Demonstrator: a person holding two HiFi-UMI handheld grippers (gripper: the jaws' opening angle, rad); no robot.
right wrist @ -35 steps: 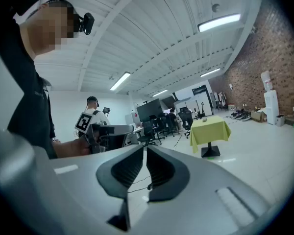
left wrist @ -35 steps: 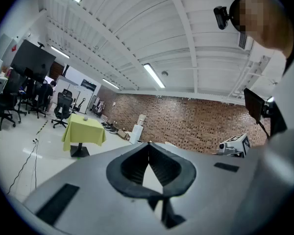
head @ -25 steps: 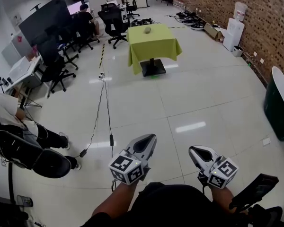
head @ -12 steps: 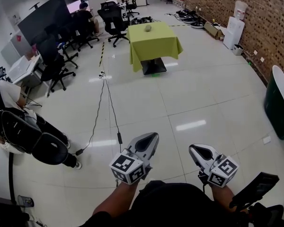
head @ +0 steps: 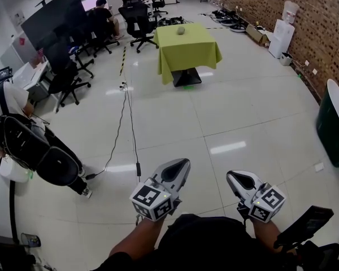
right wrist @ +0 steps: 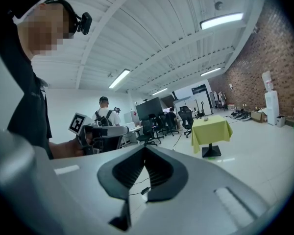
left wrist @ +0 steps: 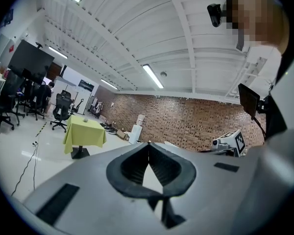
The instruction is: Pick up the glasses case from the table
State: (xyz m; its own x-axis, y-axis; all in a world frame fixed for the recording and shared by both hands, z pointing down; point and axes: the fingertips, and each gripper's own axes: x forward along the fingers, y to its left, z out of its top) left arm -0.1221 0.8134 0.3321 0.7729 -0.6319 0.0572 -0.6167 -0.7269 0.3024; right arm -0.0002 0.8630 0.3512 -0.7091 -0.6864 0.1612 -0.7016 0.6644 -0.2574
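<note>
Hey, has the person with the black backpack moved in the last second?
Yes. In the head view the person with the backpack has shifted up the picture, toward the desk.

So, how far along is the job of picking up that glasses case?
Nothing looks done: the glasses case lies on the green-clothed table, far across the floor. In hand: the left claw and right claw are both shut and empty, pointing that way. Left to do: cross the floor, open a claw, close it on the case and lift.

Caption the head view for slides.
Left gripper and right gripper, shut, empty, far from the glasses case on the green-draped table.
</note>
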